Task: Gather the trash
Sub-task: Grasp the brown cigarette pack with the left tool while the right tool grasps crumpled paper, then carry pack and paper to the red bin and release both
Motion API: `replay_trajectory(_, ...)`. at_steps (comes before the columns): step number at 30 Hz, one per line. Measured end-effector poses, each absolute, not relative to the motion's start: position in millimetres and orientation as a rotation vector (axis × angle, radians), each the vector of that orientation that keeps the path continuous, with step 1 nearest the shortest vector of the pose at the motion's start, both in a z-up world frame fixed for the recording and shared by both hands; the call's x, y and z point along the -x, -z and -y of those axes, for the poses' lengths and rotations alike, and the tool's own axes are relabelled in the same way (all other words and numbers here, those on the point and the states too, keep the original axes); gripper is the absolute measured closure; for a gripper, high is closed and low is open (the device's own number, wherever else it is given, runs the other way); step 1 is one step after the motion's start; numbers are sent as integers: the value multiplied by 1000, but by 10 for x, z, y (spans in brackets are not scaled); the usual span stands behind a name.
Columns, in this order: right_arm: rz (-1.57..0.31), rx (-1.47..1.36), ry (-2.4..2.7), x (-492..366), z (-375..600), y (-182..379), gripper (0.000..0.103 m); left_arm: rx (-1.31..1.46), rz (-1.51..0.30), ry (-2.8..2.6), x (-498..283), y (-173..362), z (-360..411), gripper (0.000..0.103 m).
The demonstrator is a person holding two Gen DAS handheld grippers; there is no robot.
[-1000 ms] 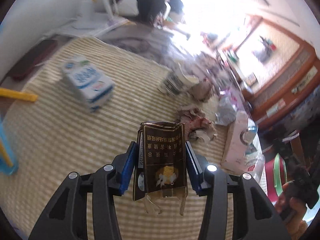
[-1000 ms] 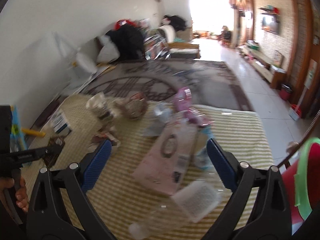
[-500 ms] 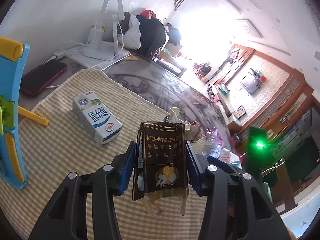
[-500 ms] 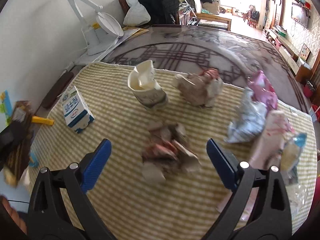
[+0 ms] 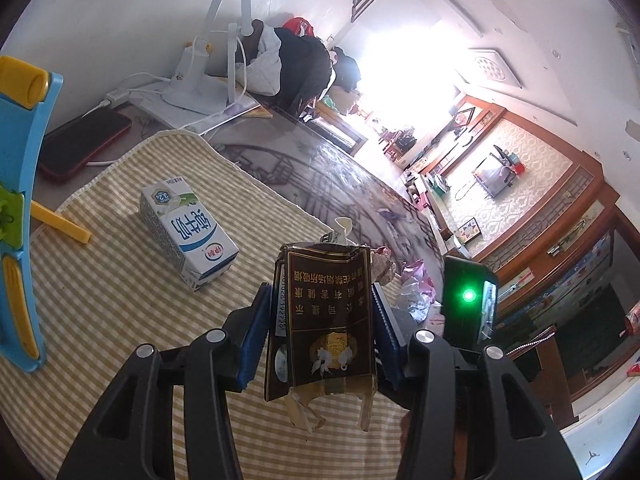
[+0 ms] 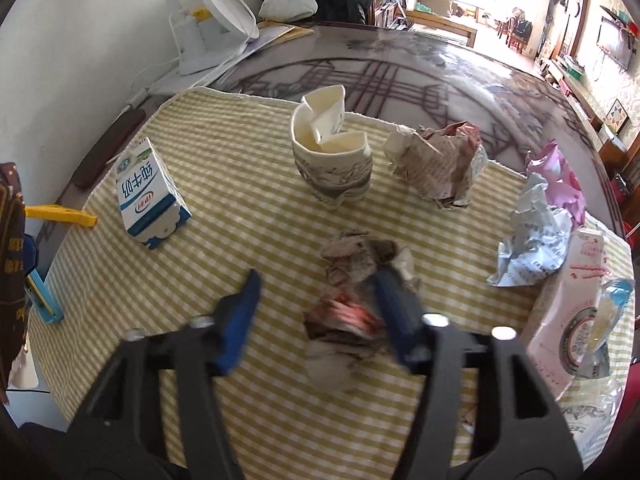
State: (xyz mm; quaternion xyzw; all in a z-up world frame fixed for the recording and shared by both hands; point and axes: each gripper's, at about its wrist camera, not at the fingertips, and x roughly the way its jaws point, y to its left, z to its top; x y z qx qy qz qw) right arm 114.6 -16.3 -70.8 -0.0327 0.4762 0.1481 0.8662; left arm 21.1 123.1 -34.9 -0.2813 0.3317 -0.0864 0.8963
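Starting at the left of the right wrist view: a milk carton (image 6: pixel 150 196) lies tipped on the checked mat (image 6: pixel 248 168), with a crushed paper cup (image 6: pixel 332 160) further back and a balled-up brown wrapper (image 6: pixel 438 166) beside that. The left gripper (image 5: pixel 320 332) is clamped on a dark cigarette pack (image 5: pixel 322 320), pads pressing both narrow sides and the pack held up off the mat. That one's stiff-ish card, already dented at the top, so the side grip looks fine.

The right gripper (image 6: pixel 316 312) is pointed down at the crumpled wad (image 6: pixel 352 292) of reddish paper in the middle of the mat. Its jaws are closing with the wad between them; the right pad looks to be against it, the left one not there yet. The stuff is light and squishy, so I'd guess it just compresses and maybe sheds a loose bit. Grabbing across the fat middle seems safest.

Over on the right sit a silvery foil wrapper (image 6: pixel 532 240) and a pink box (image 6: pixel 568 320), both untouched.
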Motion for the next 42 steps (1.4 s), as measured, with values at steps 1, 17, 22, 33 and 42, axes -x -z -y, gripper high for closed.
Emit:
replay_trajectory(1, -999, 58, -312, -1139, 199, 690, 70, 584, -690, 178, -212, 355, -1231, 57)
replay_trajectory(17, -1017, 104, -301, -1188, 137, 786, 42, 587, -703, 176, -231, 402, -1229, 57)
replay_trajectory(22, -996, 156, -302, -1148, 130, 742, 70, 584, -713, 176, -252, 447, -1206, 57)
replay_trajectory(33, -1000, 16, -365, -883, 435, 600, 79, 570, -735, 160, -280, 482, -1170, 57)
replay_trajectory(42, -881, -3, -398, -429, 658, 218, 79, 525, -751, 142, -297, 497, -1066, 57)
